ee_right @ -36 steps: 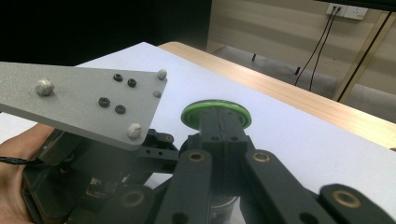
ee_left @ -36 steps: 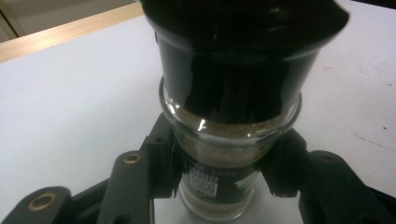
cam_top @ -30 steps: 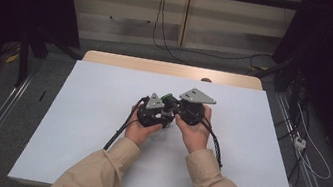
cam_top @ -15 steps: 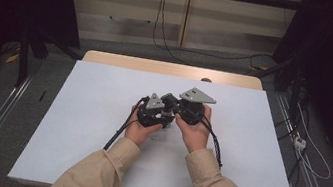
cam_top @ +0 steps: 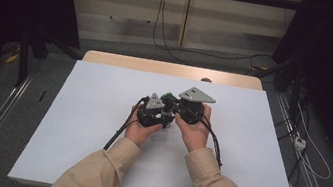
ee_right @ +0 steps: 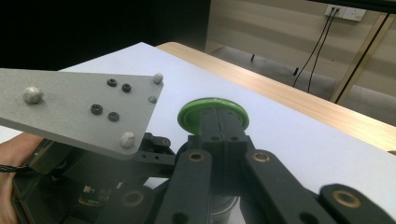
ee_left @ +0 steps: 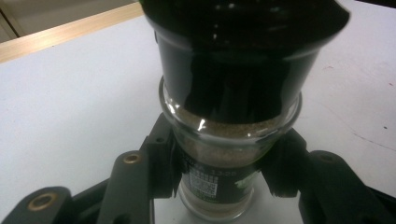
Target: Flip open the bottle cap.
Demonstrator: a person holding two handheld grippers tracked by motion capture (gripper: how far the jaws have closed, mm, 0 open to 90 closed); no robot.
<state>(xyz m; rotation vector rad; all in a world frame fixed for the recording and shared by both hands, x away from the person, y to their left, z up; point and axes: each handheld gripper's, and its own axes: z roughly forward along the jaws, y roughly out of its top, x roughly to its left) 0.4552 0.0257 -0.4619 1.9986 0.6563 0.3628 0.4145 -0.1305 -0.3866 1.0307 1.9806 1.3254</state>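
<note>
Your left gripper [ee_left: 224, 182]: jaws clamp clear glass spice jar [ee_left: 219, 158], frame centre | your right gripper [ee_right: 223, 122]: jaws together against its round green lid [ee_right: 191, 114]

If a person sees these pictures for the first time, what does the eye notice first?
Probably the two hand-held grippers meeting at the middle of the white table. The left hand-held gripper clamps a glass jar of brownish powder; the right hand-held gripper stands over its green lid, jaws together.
</note>
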